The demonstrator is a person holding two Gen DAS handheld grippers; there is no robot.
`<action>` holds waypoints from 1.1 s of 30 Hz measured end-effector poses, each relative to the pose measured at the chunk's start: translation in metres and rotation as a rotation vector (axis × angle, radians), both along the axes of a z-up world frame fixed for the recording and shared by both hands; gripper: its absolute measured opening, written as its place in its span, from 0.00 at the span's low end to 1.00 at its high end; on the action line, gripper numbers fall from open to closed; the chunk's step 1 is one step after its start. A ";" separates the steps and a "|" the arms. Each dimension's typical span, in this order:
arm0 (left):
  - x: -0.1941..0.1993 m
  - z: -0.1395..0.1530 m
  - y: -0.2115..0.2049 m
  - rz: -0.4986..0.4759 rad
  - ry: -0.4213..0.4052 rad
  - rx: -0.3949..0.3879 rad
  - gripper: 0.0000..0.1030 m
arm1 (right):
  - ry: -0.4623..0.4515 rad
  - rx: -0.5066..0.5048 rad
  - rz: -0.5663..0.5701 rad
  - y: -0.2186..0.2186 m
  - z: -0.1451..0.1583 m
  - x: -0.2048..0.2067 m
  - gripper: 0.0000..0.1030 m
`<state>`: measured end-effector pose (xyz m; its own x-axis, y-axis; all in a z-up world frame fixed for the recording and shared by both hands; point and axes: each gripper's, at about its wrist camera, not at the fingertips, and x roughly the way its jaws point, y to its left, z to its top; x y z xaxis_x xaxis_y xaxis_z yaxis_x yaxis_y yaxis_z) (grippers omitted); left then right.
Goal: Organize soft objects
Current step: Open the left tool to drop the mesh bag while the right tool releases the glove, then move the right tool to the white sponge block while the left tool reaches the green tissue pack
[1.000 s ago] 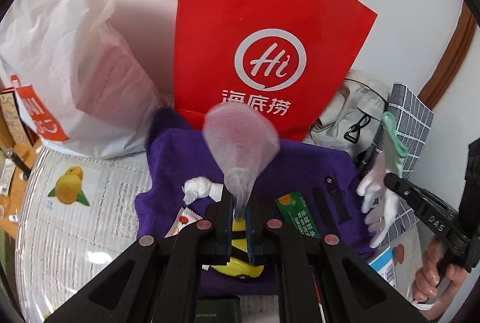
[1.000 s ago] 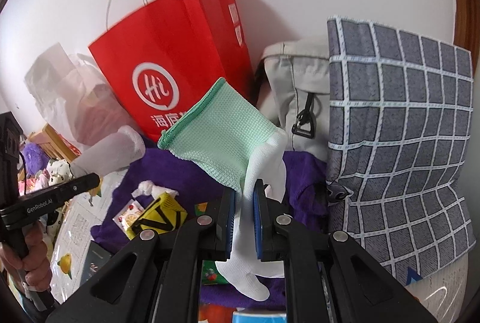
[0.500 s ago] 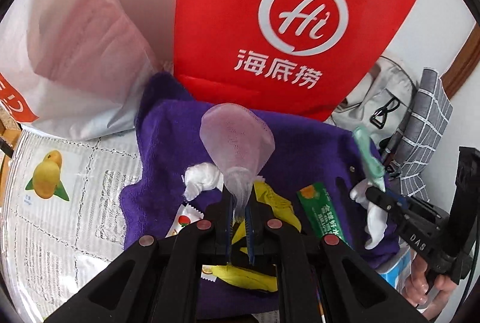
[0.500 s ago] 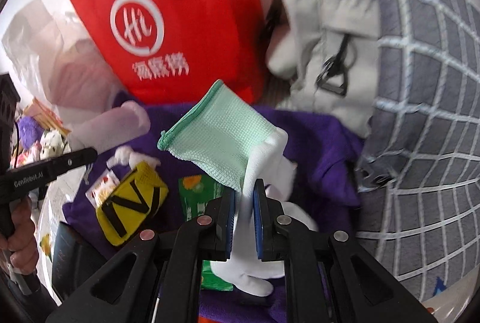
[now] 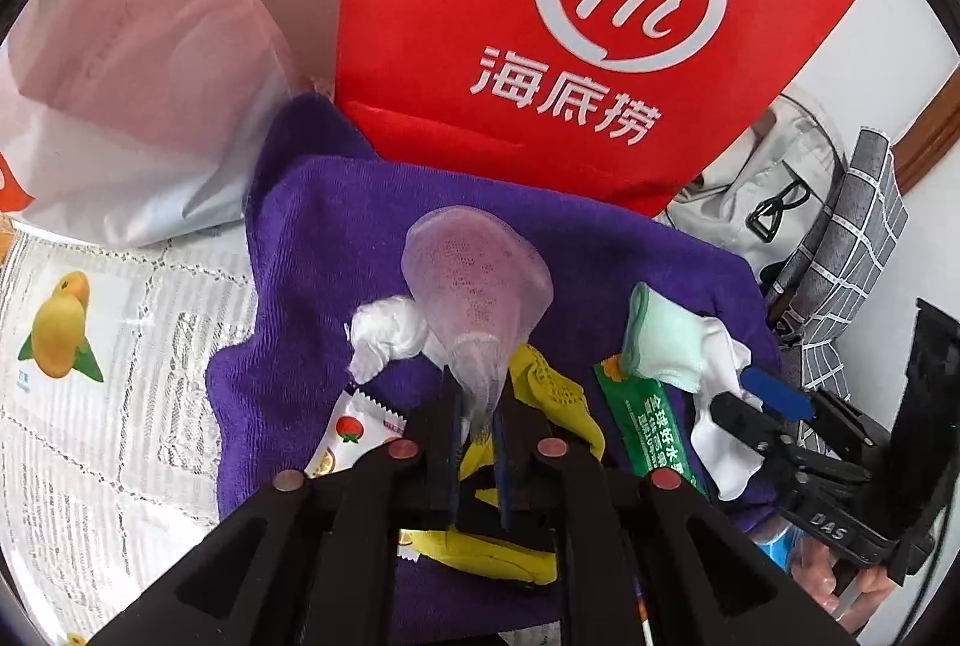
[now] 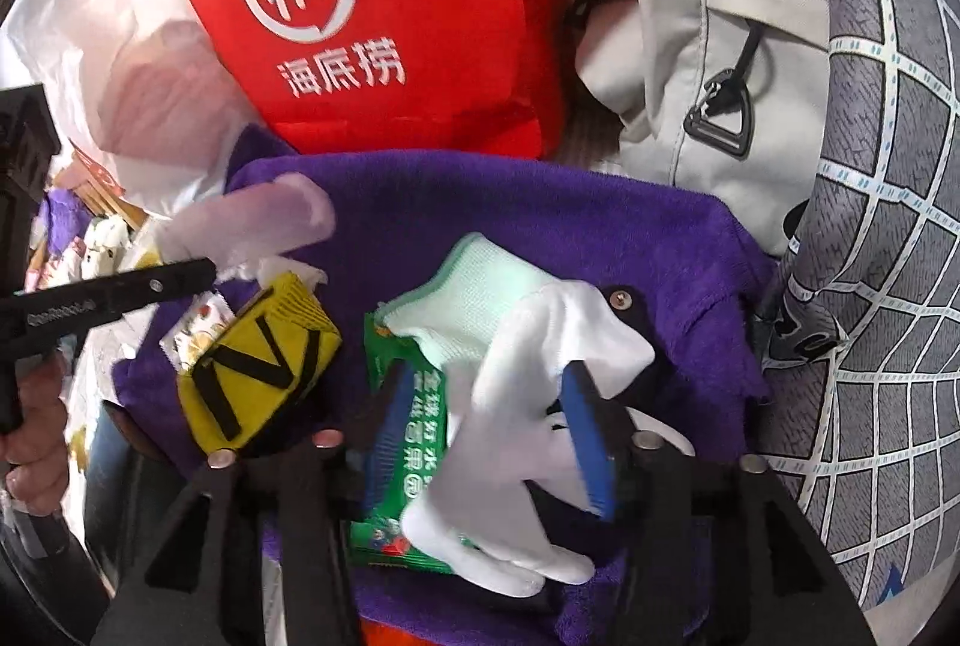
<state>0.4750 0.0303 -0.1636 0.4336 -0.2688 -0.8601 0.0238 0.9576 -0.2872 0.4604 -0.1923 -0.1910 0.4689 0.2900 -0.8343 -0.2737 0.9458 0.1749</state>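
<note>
- Purple towel (image 6: 540,214) — crowded with packets; anything released may land on the green packet (image 6: 408,442).
- White glove (image 6: 540,376) lies loose on it between the right gripper's (image 6: 486,442) spread jaws; withdrawing could snag it.
- Left gripper (image 5: 477,424) pinches the sheer sock (image 5: 474,286) by its tip — it may slip.

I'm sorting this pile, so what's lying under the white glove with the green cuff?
Under the glove lies a green packet, itself on the purple towel. The glove covers the packet's right part, so anything else beneath stays hidden.

white glove (image 6: 528,400) (green cuff) on purple towel (image 6: 540,220).
</note>
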 end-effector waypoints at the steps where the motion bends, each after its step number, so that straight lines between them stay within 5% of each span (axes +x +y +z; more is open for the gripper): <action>1: 0.001 -0.001 0.000 0.002 0.009 0.001 0.22 | -0.005 0.012 0.001 -0.001 0.003 -0.001 0.53; 7: -0.002 0.005 0.003 0.009 0.022 -0.003 0.50 | -0.052 0.040 -0.003 -0.006 0.024 -0.012 0.58; 15: -0.013 0.028 0.012 0.030 -0.010 0.013 0.66 | -0.107 0.051 0.006 0.004 0.051 -0.039 0.59; 23: -0.032 0.055 0.025 0.051 -0.028 -0.013 0.67 | -0.080 0.065 0.021 0.025 0.051 -0.089 0.60; 33: -0.102 0.068 0.052 0.067 -0.053 -0.016 0.67 | 0.060 0.077 0.084 0.064 0.005 -0.156 0.59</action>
<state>0.3730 0.0820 -0.0953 0.4958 -0.2513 -0.8313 -0.0242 0.9528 -0.3025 0.3042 -0.1287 -0.1859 0.3902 0.3906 -0.8338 -0.3380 0.9031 0.2649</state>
